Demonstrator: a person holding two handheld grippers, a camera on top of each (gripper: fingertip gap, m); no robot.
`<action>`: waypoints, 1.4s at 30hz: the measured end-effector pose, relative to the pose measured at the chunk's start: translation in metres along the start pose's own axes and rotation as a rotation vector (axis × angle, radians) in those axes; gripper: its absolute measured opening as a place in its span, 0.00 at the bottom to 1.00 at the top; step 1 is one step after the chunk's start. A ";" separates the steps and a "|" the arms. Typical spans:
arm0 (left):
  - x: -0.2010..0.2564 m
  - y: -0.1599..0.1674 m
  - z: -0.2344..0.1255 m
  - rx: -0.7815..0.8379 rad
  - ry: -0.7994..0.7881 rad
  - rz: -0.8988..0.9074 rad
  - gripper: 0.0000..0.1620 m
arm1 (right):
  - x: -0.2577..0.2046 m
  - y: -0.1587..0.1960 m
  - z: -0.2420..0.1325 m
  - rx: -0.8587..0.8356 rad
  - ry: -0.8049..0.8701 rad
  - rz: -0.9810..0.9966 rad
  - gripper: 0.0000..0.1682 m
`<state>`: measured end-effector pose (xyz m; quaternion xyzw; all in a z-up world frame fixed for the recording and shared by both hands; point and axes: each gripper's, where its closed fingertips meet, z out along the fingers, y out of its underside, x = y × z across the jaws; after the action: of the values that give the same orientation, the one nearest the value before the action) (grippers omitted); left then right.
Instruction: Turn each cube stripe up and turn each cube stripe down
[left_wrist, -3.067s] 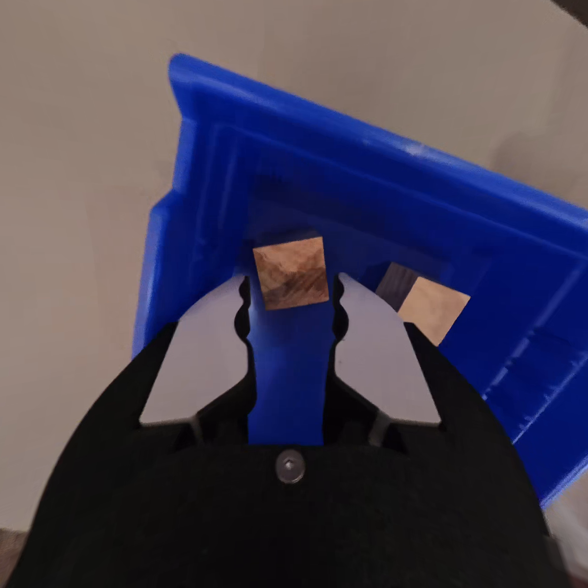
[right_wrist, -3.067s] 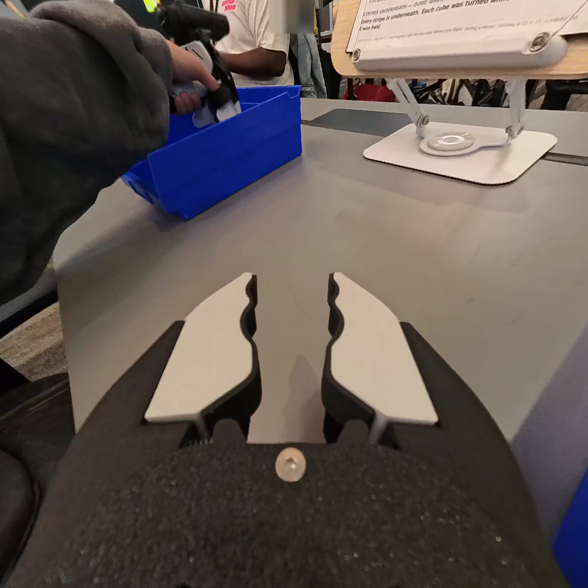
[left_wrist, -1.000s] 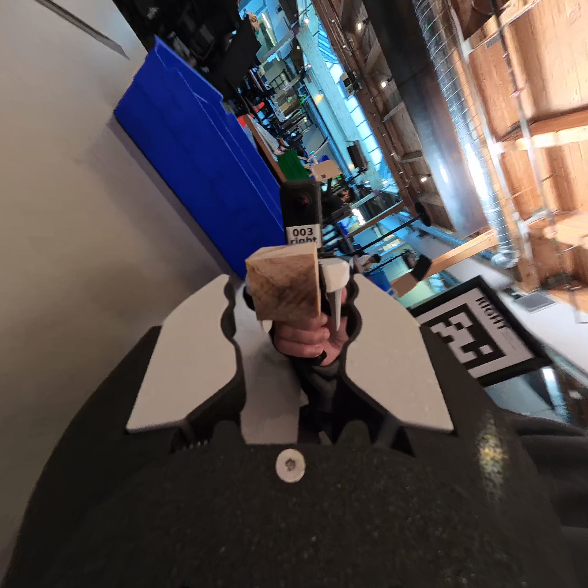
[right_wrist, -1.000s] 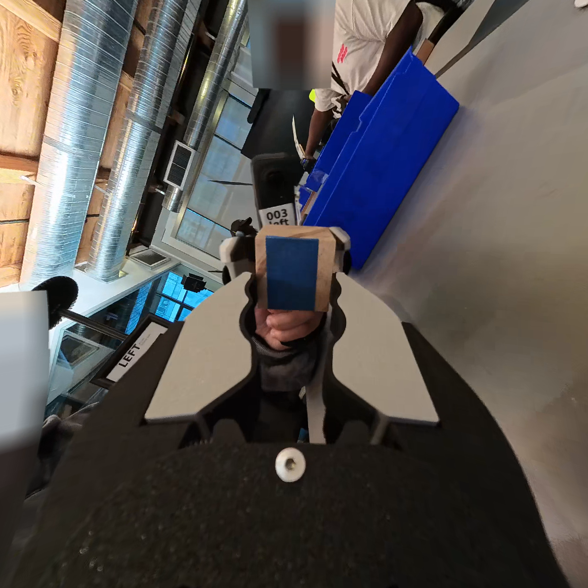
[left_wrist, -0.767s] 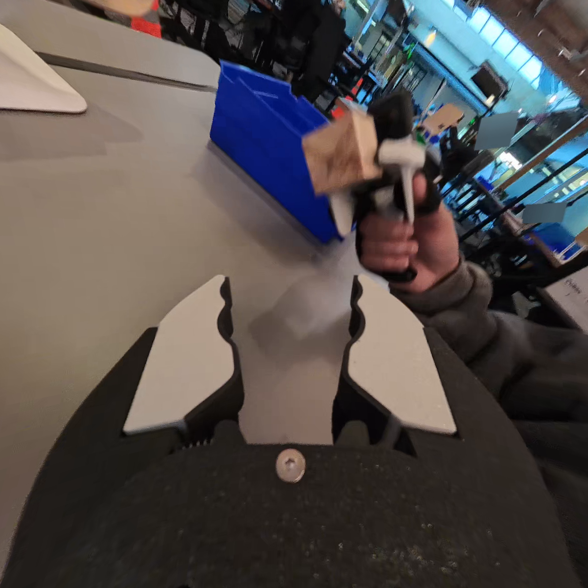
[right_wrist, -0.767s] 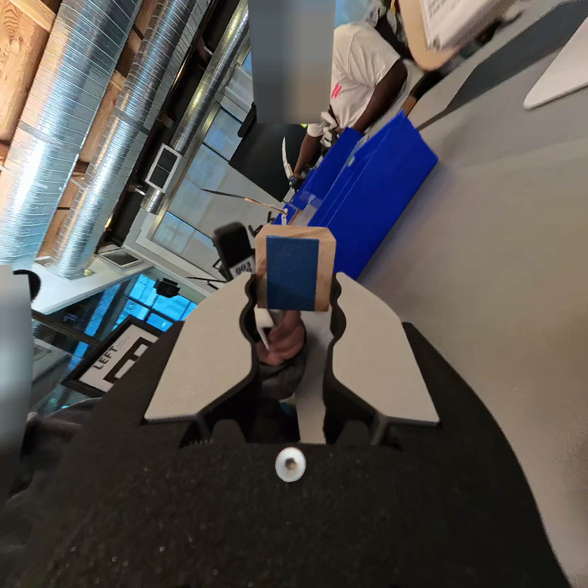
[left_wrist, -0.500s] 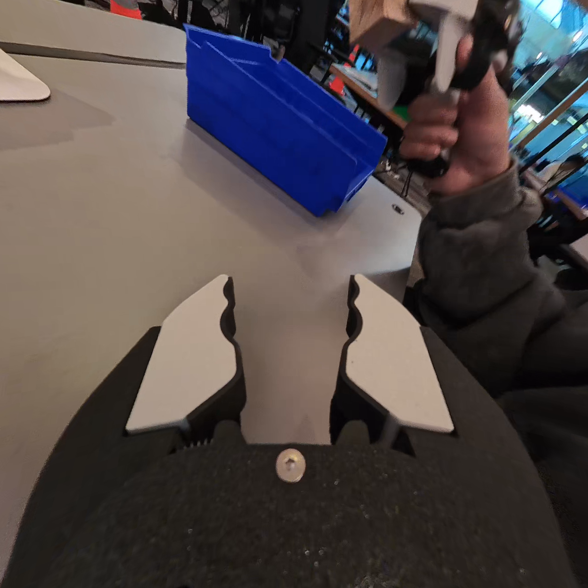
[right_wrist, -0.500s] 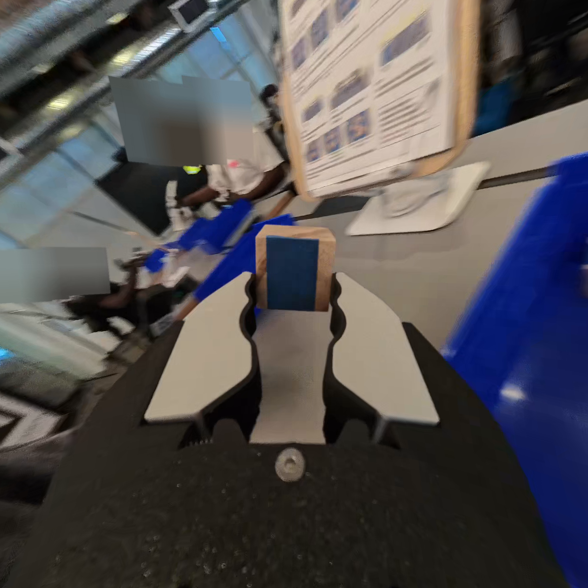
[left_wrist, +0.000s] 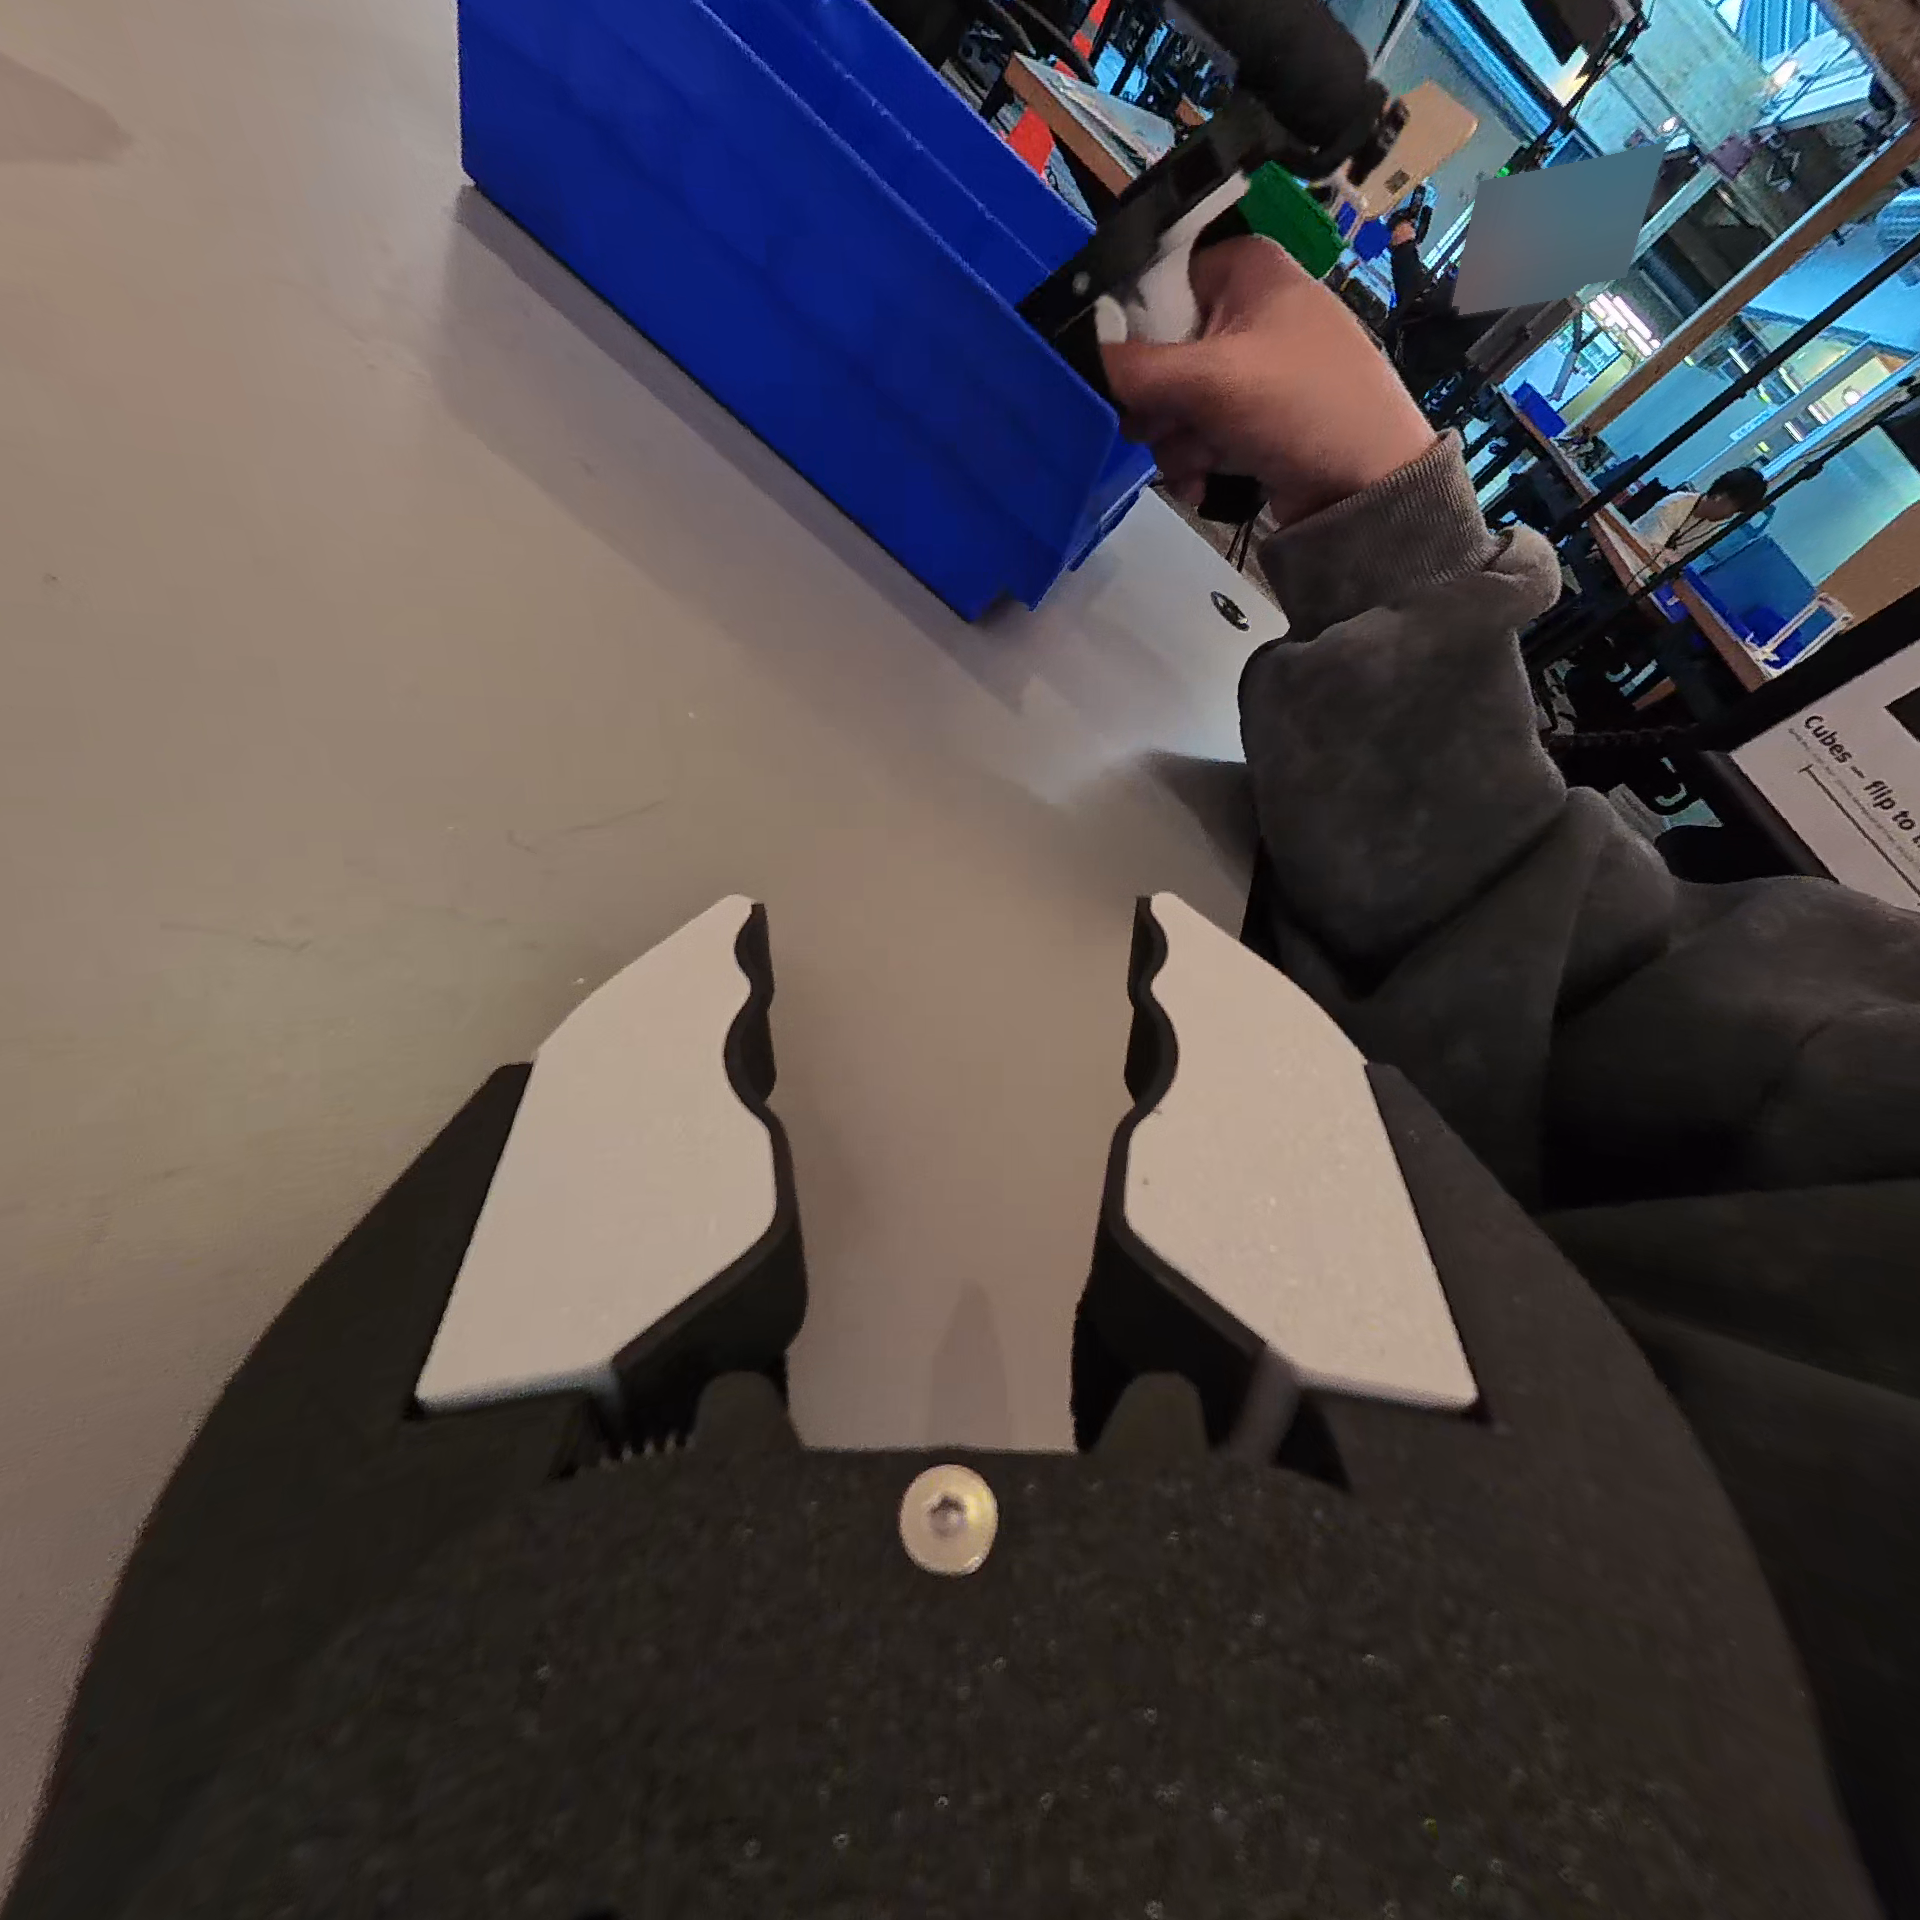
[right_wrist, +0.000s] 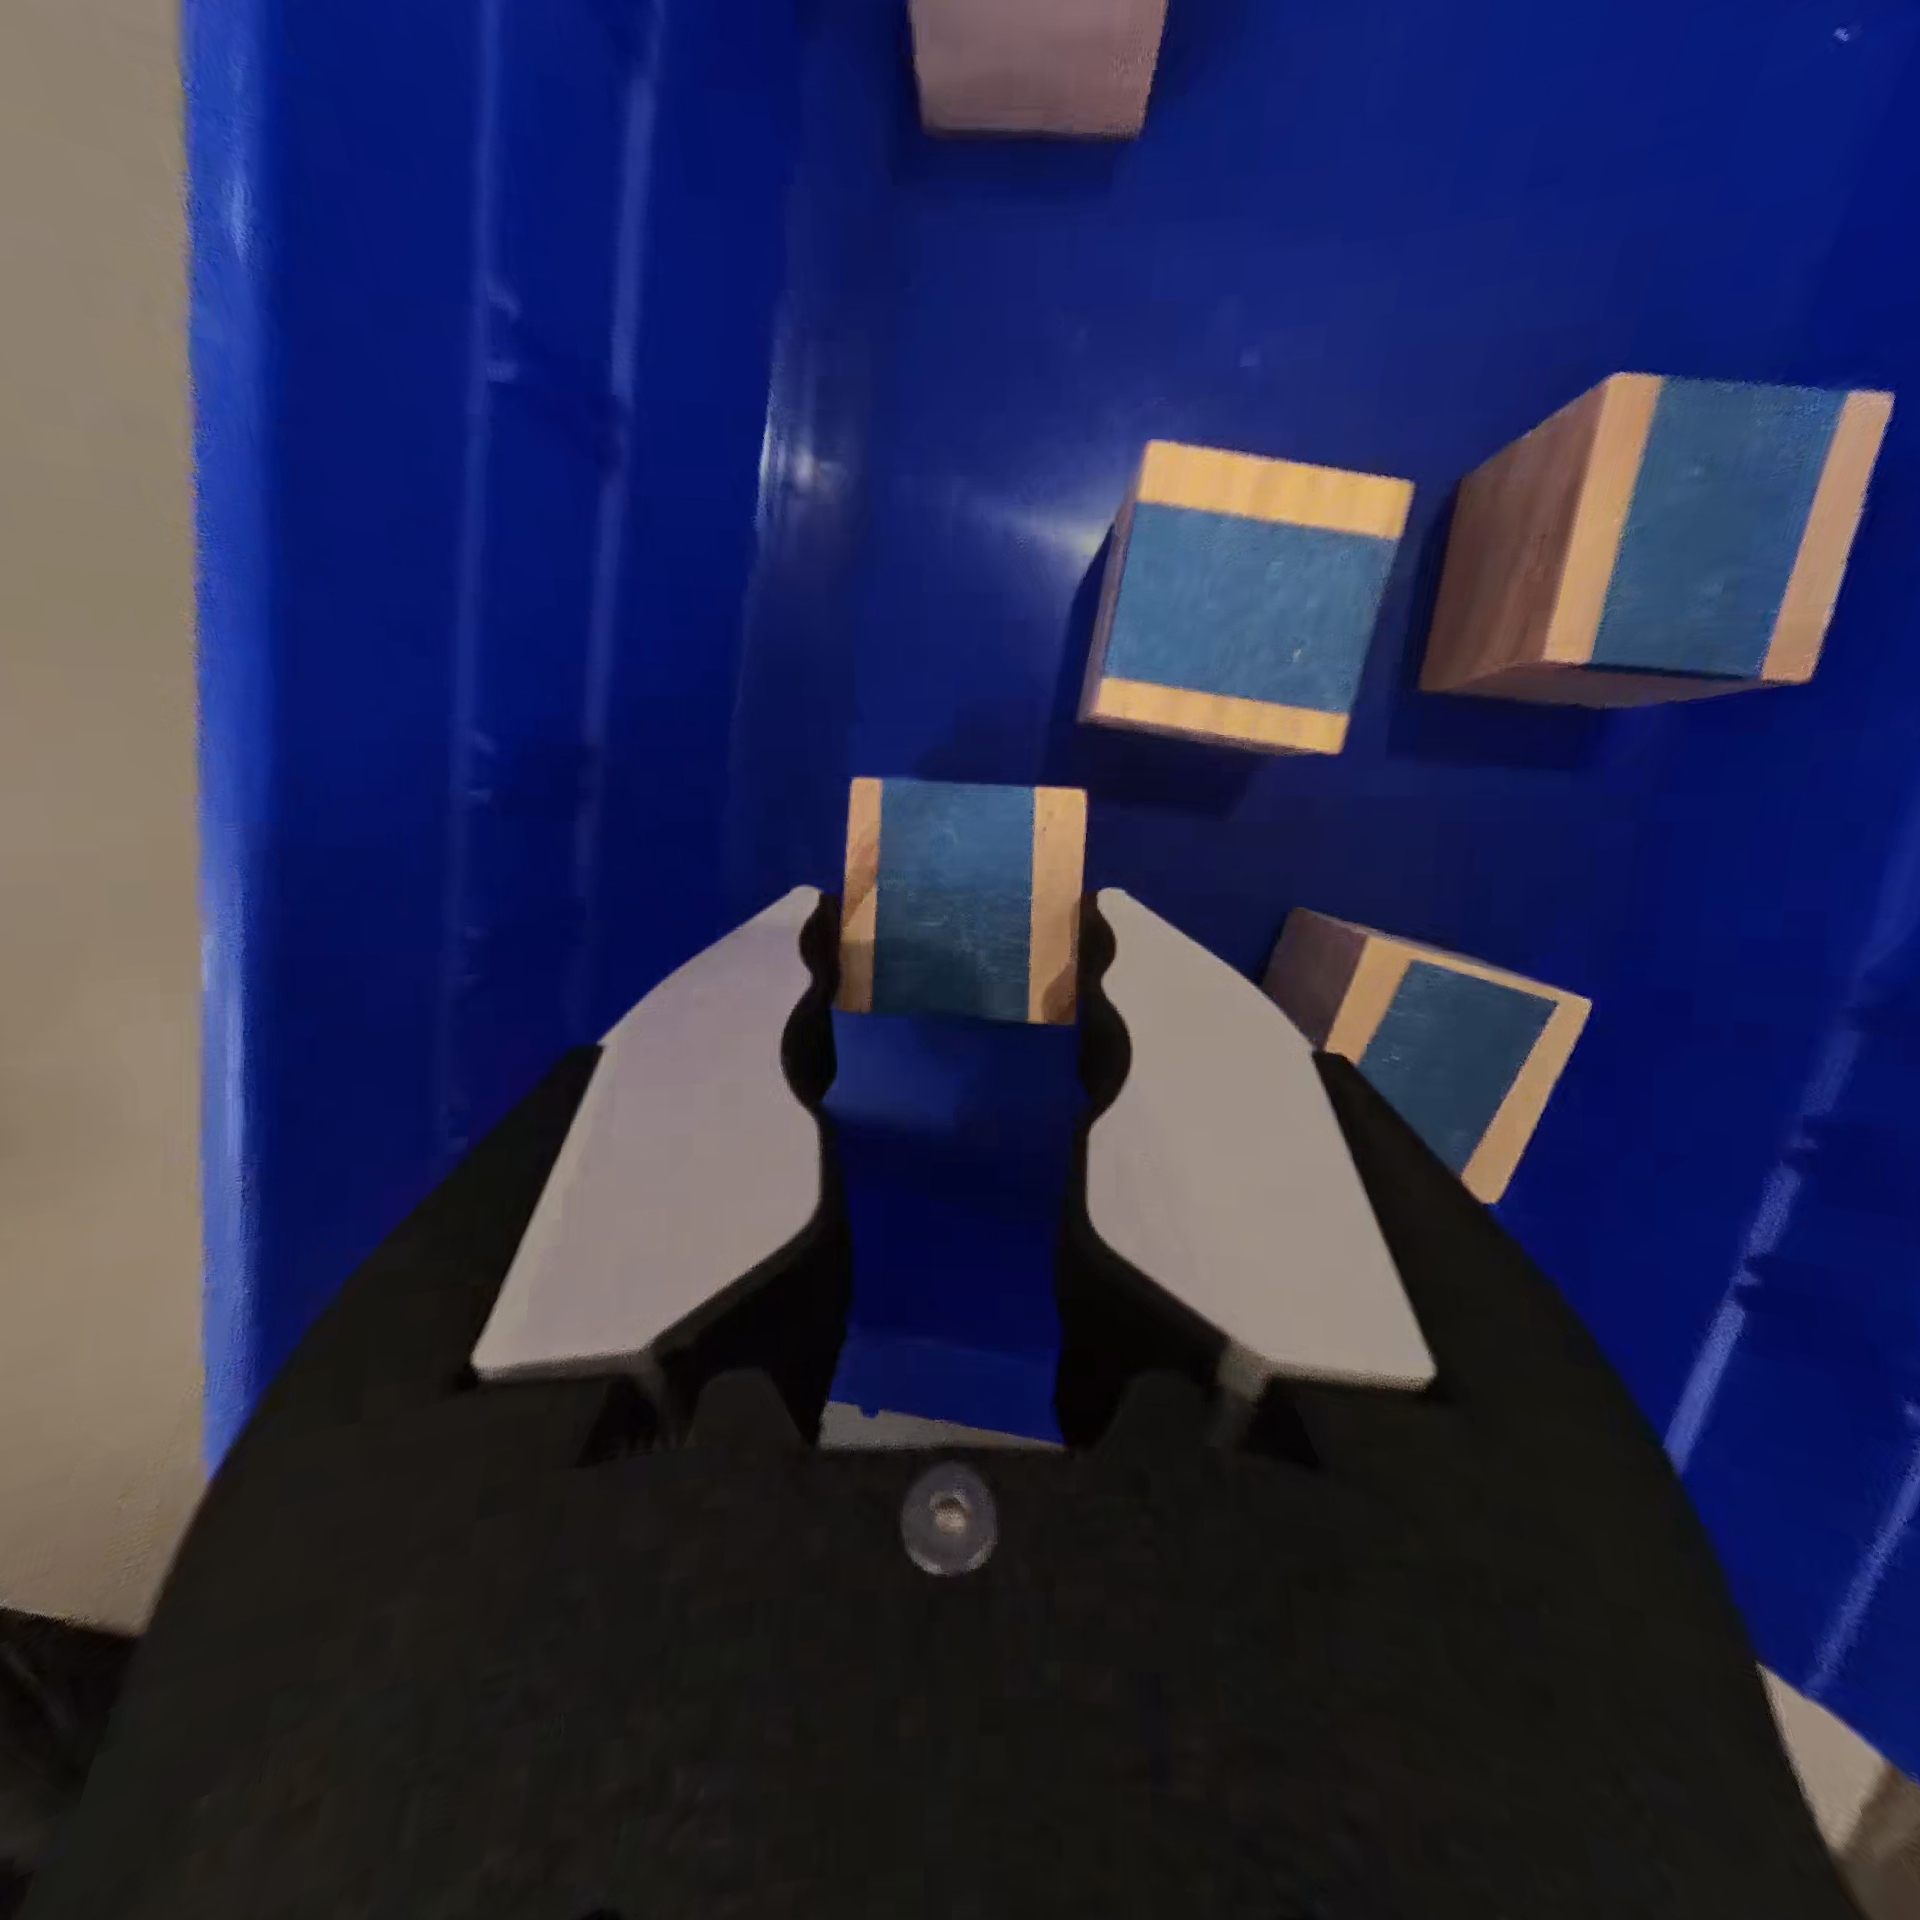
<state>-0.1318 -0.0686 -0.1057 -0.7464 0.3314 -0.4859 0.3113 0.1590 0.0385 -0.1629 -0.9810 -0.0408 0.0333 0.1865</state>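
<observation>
Right tongs (right_wrist: 961, 914) clamp a striped cube (right_wrist: 961, 900) over the blue bin (right_wrist: 623, 520); left tongs (left_wrist: 951, 925) gape empty above the grey table (left_wrist: 312, 675).

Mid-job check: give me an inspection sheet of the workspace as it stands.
Surface: grey table, bare around the bin.
Job's things: blue bin holds three loose striped cubes, stripe faces toward the camera; a plain block at the far end.
Clutter: nothing seen.
Grippers: left gripper open, empty, over the table; right gripper shut on held cube, over the bin.
Cables: nothing seen.
Surroundings: workshop benches, a printed sign.
</observation>
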 end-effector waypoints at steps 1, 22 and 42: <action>0.000 0.000 0.000 -0.003 0.000 -0.002 0.40 | -0.001 -0.002 -0.001 0.004 0.028 -0.020 0.26; -0.011 -0.001 -0.002 -0.007 -0.050 0.001 0.40 | -0.215 -0.024 -0.146 0.984 -0.926 -0.183 0.36; -0.231 -0.112 -0.212 -0.258 -0.847 -0.275 0.38 | -0.255 -0.001 -0.070 0.937 -0.826 -0.323 0.28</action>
<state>-0.3789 0.1507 -0.0670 -0.9488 0.1310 -0.1299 0.2564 -0.0887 -0.0098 -0.0843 -0.6836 -0.2374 0.3939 0.5668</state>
